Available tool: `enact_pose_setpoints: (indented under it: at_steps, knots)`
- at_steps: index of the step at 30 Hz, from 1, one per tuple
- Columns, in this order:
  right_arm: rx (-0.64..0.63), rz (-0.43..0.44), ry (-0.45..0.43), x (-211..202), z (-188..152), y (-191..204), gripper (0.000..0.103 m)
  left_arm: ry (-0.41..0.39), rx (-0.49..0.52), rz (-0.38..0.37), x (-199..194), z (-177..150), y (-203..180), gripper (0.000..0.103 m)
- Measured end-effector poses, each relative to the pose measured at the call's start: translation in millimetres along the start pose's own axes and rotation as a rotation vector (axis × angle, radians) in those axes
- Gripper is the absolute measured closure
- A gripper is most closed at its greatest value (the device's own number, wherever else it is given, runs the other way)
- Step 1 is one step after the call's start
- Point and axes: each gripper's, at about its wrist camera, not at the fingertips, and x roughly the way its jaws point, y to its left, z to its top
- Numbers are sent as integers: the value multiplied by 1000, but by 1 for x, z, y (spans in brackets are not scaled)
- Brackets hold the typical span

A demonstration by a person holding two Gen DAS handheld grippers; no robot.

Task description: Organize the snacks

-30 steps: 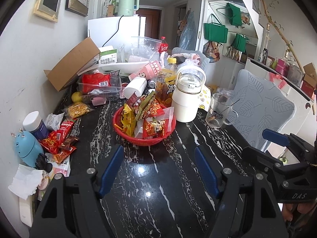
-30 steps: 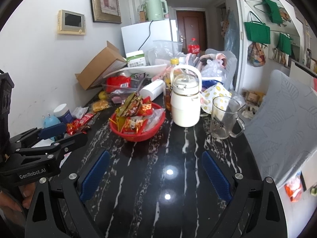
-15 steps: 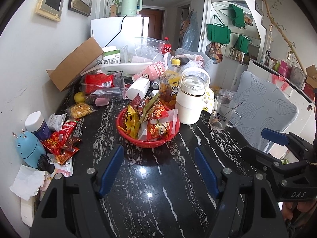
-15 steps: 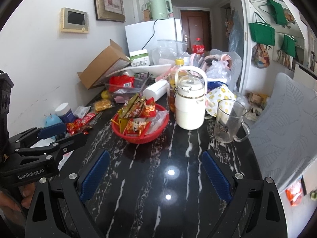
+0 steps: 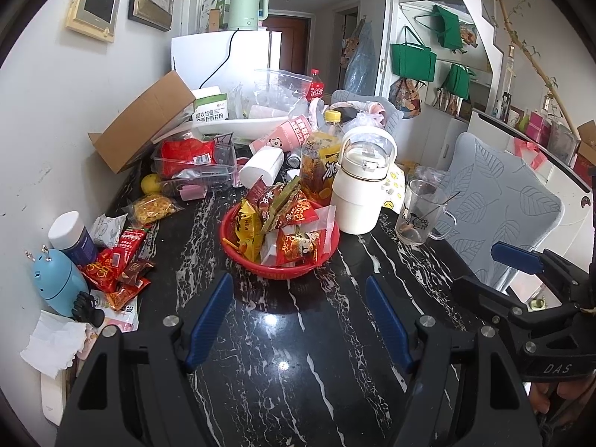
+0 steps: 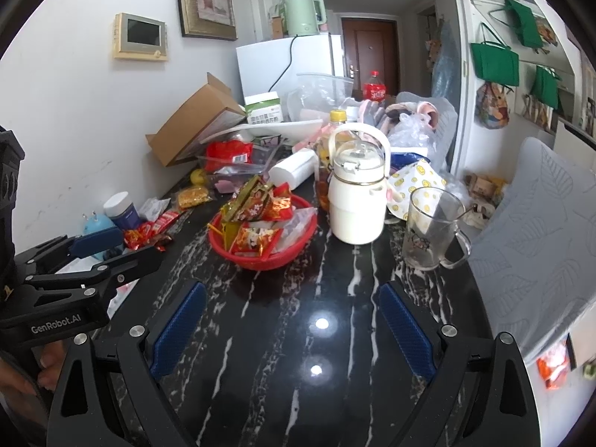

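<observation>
"DAS" stands in pale letters on the black body of the right tongs (image 5: 514,260) at the right edge of the left wrist view. "GenRobot.AI" stands on the left tongs (image 6: 100,246) at the left edge of the right wrist view. Print on the snack packets and bottles is too small to read.

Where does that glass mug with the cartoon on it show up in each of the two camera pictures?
Left wrist view: the glass mug stands right of centre, on the black marble table.
Right wrist view: the glass mug also stands right of centre, looking larger.
Shared landmark: the white jug stands just left of the mug in both views, with the red basket of snacks further left.
</observation>
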Motion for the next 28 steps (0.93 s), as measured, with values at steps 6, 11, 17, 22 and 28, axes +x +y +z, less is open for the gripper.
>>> enact_pose_setpoints:
  at_steps: [6,11,17,22,28]
  knots:
    - [3,-9,10,2,-3,-3,8,3,2,4,0,-1,-1,30]
    - [5,-15,12,3,-2,-3,8,6,3,7,1,-1,0,30]
    - [4,-14,13,3,-2,-4,8,17,-2,6,2,-2,2,30]
    - [4,-18,20,5,-3,-2,8,28,1,15,5,-4,2,30]
    - [5,-19,25,6,-4,-1,8,30,-2,21,6,-5,4,30]
